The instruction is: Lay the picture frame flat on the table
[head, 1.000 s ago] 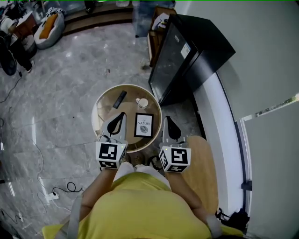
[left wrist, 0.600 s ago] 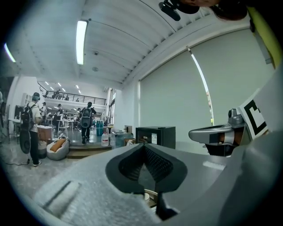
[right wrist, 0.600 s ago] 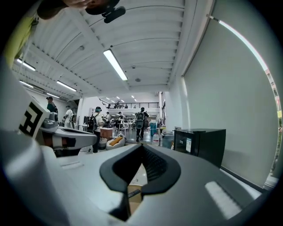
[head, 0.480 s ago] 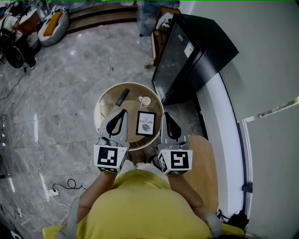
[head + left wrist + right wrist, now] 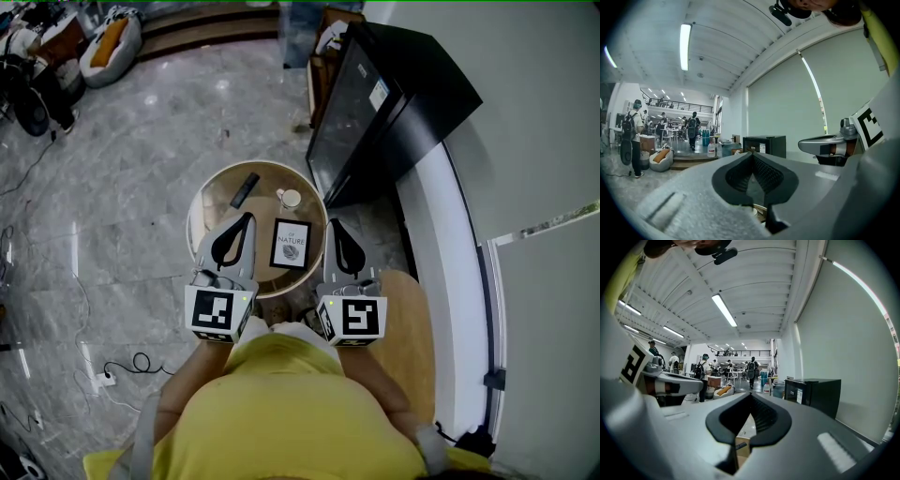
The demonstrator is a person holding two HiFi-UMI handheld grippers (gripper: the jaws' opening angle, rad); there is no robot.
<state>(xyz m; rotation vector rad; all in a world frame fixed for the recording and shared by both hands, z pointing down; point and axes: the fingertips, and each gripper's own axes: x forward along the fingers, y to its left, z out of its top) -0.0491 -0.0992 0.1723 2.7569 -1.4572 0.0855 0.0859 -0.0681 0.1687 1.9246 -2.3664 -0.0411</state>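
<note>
I see the picture frame (image 5: 291, 245) on the round desk (image 5: 208, 202), on the side of it nearest to me, with its printed face turned up toward the head camera. I cannot tell if it lies fully flat or leans back a little. The left gripper (image 5: 247, 217) is over the near left part of the desk, just beside the left edge of the frame and not touching it. The right gripper (image 5: 332, 223) is just beside the right edge of the frame, at the rim of the desk, so the frame is between the two. In the left gripper view the fingers (image 5: 733, 177) are pressed together with nothing between them. In the right gripper view the fingers (image 5: 725, 420) are also pressed together and hold nothing. Farther back on the desk are a dark remote control (image 5: 245, 190) and a small white cup (image 5: 290, 199). A black cabinet (image 5: 375, 103) stands to the right of the desk
</note>
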